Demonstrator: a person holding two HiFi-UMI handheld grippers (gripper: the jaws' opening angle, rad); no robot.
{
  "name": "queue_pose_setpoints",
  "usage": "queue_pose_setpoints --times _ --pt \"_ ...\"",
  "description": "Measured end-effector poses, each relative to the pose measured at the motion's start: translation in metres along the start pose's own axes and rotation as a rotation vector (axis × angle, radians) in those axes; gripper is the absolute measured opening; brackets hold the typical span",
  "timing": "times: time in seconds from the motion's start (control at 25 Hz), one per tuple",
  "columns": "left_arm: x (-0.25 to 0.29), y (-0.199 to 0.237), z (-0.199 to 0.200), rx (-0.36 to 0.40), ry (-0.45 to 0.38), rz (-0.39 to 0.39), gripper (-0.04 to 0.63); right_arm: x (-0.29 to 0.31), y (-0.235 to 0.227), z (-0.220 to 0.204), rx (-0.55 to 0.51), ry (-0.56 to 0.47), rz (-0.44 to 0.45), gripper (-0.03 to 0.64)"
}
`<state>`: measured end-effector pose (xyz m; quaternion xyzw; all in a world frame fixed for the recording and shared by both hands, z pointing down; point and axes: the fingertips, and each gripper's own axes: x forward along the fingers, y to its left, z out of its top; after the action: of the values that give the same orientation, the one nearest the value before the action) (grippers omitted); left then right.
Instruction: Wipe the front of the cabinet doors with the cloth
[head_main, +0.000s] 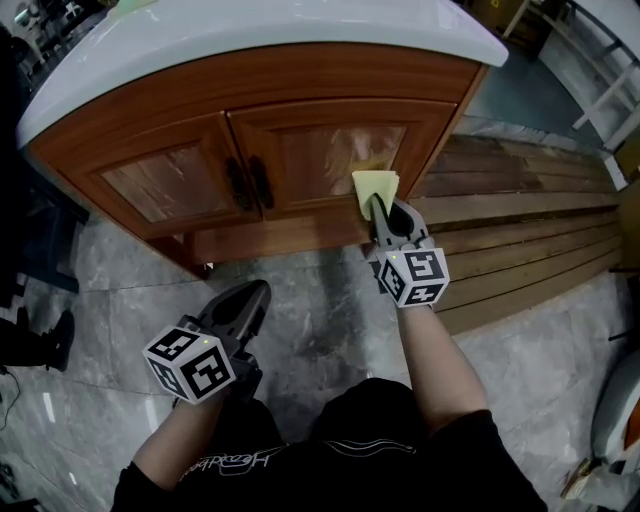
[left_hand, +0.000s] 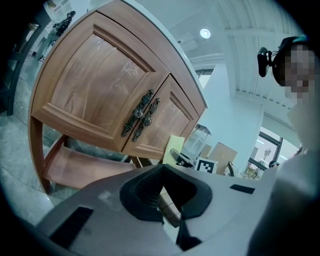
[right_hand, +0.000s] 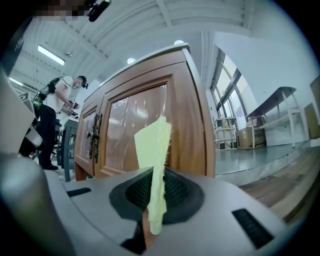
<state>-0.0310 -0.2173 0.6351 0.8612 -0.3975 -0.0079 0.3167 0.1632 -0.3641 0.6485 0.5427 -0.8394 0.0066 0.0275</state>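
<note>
The wooden cabinet has two doors, the left door (head_main: 165, 182) and the right door (head_main: 320, 150), with dark metal handles (head_main: 250, 183) at the middle seam. My right gripper (head_main: 385, 215) is shut on a folded pale yellow cloth (head_main: 375, 185), which it holds against the lower right corner of the right door. In the right gripper view the cloth (right_hand: 152, 150) stands up from the right gripper (right_hand: 155, 195), close to the door panel (right_hand: 135, 130). My left gripper (head_main: 250, 300) hangs low over the floor, apart from the cabinet, shut and holding nothing; the left gripper (left_hand: 162, 192) faces the doors and handles (left_hand: 142, 112).
A white countertop (head_main: 250, 25) overhangs the doors. A low wooden shelf (head_main: 270, 237) runs under the cabinet. Grey marble floor (head_main: 320, 300) lies below me and wooden deck planks (head_main: 520, 230) to the right. A person (right_hand: 55, 115) stands far off in the right gripper view.
</note>
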Motion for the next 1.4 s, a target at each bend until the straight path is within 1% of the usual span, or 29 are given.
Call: queue_pose_setpoints --times 0.12,0.28,0.56,0.68,0.76,0.84,0.92,1.16,1.24,1.32,1.4 --pt "0.006 -0.004 -0.001 -0.002 0.005 -0.011 0.005 -0.008 -0.023 0.003 0.005 -0.003 -0.046 0.041" --pt "0.014 -0.011 -0.002 0.002 0.014 -0.027 0.006 -0.019 -0.046 0.003 -0.009 0.002 -0.085 0.041" --pt "0.023 -0.018 -0.002 0.015 0.030 -0.044 0.005 -0.040 -0.085 0.000 0.048 0.003 -0.175 0.041" --pt "0.026 -0.018 -0.001 0.020 0.035 -0.046 0.006 -0.047 -0.092 0.001 0.072 0.003 -0.193 0.041" --pt "0.026 -0.018 -0.001 0.023 0.038 -0.049 0.005 -0.052 -0.091 0.003 0.074 0.003 -0.185 0.041" --pt "0.026 -0.017 -0.001 0.031 0.039 -0.050 0.006 -0.058 -0.084 0.007 0.075 0.002 -0.156 0.041" --pt "0.026 -0.016 0.002 0.043 0.034 -0.049 0.005 -0.066 -0.071 0.013 0.084 0.000 -0.103 0.041" --pt "0.025 -0.016 0.007 0.098 0.020 -0.056 0.005 -0.103 -0.018 0.030 0.211 -0.004 0.070 0.041" --pt "0.026 -0.018 0.008 0.125 0.018 -0.068 0.005 -0.114 0.001 0.035 0.251 0.015 0.116 0.041" --pt "0.026 -0.021 0.008 0.153 0.022 -0.088 0.005 -0.122 0.024 0.038 0.287 0.043 0.182 0.041" --pt "0.027 -0.028 0.007 0.180 0.039 -0.116 0.005 -0.127 0.049 0.042 0.289 0.086 0.261 0.041"
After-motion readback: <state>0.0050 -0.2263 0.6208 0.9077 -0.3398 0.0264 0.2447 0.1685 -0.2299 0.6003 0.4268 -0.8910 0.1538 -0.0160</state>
